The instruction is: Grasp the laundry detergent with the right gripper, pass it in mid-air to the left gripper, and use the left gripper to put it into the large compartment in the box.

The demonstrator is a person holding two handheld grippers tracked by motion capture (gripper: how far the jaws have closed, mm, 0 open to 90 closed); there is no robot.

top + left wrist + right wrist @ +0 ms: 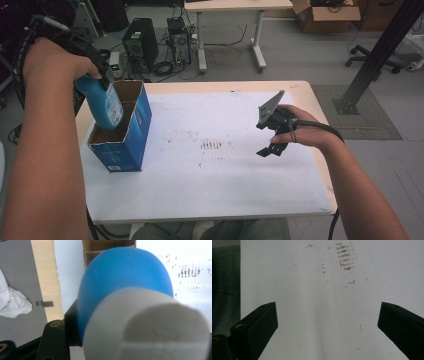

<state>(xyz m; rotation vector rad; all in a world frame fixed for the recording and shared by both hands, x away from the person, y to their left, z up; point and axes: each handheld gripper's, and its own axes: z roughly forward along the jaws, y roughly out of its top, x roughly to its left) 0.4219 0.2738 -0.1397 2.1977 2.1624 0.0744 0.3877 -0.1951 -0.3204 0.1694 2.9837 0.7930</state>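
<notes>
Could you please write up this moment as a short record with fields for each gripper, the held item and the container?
left gripper: shut on the blue bottle, holding it near its white cap
blue bottle: tilted, lower end inside the open box
white cap: close to the camera in the left gripper view
box: blue cardboard, top open, at the table's left edge
right gripper: open, nothing between the fingers, over the white table

Both forearms are bare of sleeves; each black gripper, left and right, trails a black ribbed cable, the right one carries a grey three-cornered plate, and brass-coloured screws sit in the blocky black jaws.
</notes>
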